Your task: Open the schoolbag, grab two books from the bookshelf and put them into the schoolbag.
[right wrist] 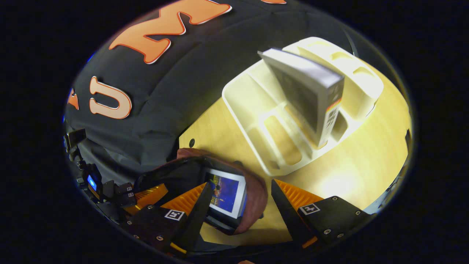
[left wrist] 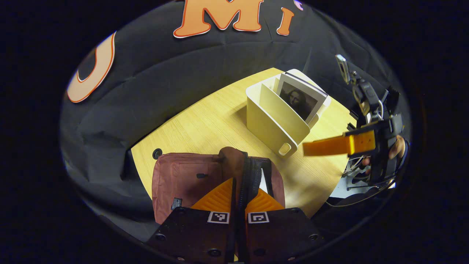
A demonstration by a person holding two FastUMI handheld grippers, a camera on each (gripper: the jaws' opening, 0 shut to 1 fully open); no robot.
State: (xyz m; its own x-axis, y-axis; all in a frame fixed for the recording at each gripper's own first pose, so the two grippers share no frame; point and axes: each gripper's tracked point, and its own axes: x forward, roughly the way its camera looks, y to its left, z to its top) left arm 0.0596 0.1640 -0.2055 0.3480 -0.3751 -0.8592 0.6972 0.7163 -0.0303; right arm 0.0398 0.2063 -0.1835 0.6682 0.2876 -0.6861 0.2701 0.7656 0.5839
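schoolbag (left wrist: 183,183) lies on table (left wrist: 212,121), just beside bookshelf (left wrist: 273,121) | left gripper (left wrist: 239,190) pinches schoolbag's zip edge | right gripper (right wrist: 238,200) spread wide above schoolbag's open mouth | blue-covered book (right wrist: 225,194) inside schoolbag | second book (right wrist: 311,91) leans in bookshelf
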